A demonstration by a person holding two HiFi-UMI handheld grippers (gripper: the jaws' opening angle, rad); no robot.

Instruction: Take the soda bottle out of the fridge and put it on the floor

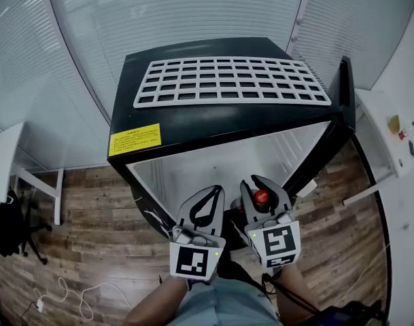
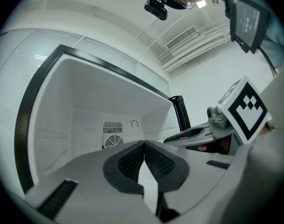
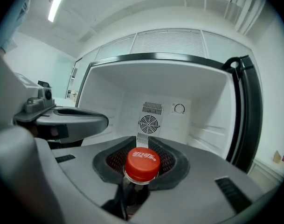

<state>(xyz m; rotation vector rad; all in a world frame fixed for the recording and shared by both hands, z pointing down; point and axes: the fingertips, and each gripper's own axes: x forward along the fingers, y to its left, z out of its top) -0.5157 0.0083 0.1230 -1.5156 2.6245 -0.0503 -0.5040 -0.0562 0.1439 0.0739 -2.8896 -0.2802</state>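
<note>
The soda bottle [image 3: 142, 164], dark with a red cap [image 1: 261, 196], hangs upright in my right gripper [image 3: 142, 149], whose pads press on its neck just below the cap. The bottle's body is hidden beneath the jaws. Both grippers are in front of the open black fridge [image 1: 193, 107], whose white inside [image 3: 155, 97] holds nothing I can see. My left gripper [image 2: 144, 146] is shut, its tips touching with nothing between them; it is just left of the right gripper [image 1: 264, 190] in the head view.
The fridge door [image 1: 342, 114] stands open at the right. A white grille [image 1: 227, 80] lies on the fridge's top. Wooden floor [image 1: 91, 216] surrounds it, with a white cable [image 1: 77, 297] at the lower left and a white cabinet [image 1: 397, 141] at the right.
</note>
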